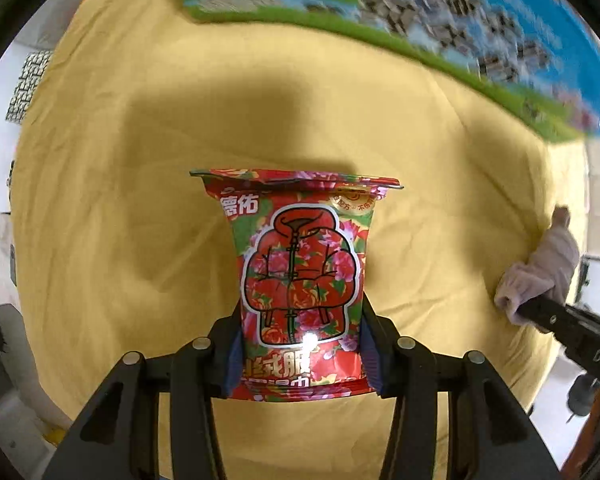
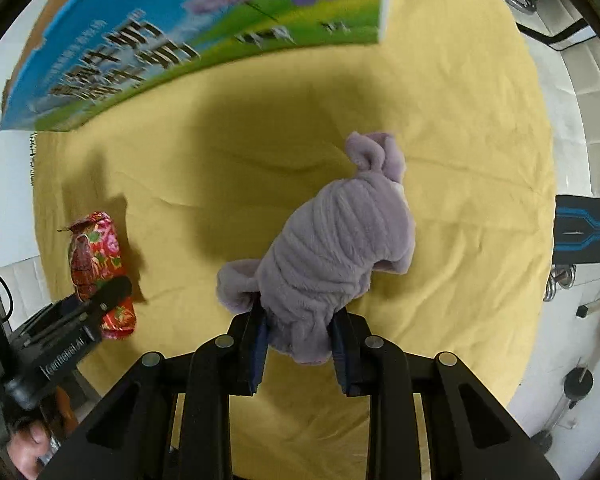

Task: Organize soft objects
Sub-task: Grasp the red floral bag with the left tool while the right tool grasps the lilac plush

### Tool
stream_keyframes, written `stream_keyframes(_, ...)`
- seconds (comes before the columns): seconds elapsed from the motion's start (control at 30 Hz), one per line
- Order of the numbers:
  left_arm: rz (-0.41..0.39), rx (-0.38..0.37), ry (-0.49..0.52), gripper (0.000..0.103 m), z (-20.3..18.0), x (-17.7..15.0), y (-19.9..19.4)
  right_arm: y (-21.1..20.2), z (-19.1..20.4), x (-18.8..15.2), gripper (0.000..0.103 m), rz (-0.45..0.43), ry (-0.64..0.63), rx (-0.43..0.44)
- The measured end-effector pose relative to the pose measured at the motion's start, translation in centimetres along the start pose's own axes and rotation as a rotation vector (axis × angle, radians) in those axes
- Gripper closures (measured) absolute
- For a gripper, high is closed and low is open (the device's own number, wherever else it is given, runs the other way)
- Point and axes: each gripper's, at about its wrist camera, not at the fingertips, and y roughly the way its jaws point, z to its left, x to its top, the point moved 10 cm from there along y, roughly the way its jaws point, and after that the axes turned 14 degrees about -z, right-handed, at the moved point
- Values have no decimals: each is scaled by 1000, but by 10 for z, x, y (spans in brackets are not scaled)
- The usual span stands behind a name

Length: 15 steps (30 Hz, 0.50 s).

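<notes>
A: Fingers first — what does each pair have?

B: The left gripper [image 1: 302, 354] is clamped on a red floral packet [image 1: 300, 276]; its blue pads press both side edges near the packet's lower end, and the rest of the packet sticks out away from the camera, with a drawn quilted jacket and printed characters on its face. The right gripper [image 2: 300, 344] is closed on a lilac fleece garment [image 2: 332, 248], the fingers [image 2: 256, 340] pinching the bunched fabric at its near end.

A: Where do those things sit against the rest of the scene?

B: Both are over a yellow cloth [image 1: 120, 200] that covers the tabletop. In the right wrist view the fleece lies crumpled on the cloth, ribbed and soft, with a curled piece at its far end. The same view shows the packet [image 2: 96, 264] off to the left, upright in the left gripper [image 2: 100, 300], casting a shadow on the cloth. Whether the packet's bottom edge touches the cloth I cannot tell.

A: Anything else nearby?

B: A printed box [image 2: 188, 40] with blue sky, green grass and purple flowers stands at the far side of the cloth. In the left wrist view the right gripper [image 1: 528, 308] appears at the right edge, well apart from the packet, with the fleece [image 1: 540, 268] in its fingers.
</notes>
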Motion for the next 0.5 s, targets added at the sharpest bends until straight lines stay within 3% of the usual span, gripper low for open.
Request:
stream_keyframes(0.03, 11, 10, 12, 58, -3, -1, 7, 2, 0, 0, 72, 2, 10, 4)
stream_keyframes(0.1, 16, 29, 20, 55, 4, 6, 19, 4, -4, 6, 60, -11, 54, 0)
stream_keyframes(0.33, -31, 55, 52, 60, -2, 28, 13, -1, -18, 19, 56, -78, 156, 7)
stream_keyframes(0.5, -60, 75, 76, 61, -18, 12, -4, -1, -12, 16, 76, -98, 120, -17)
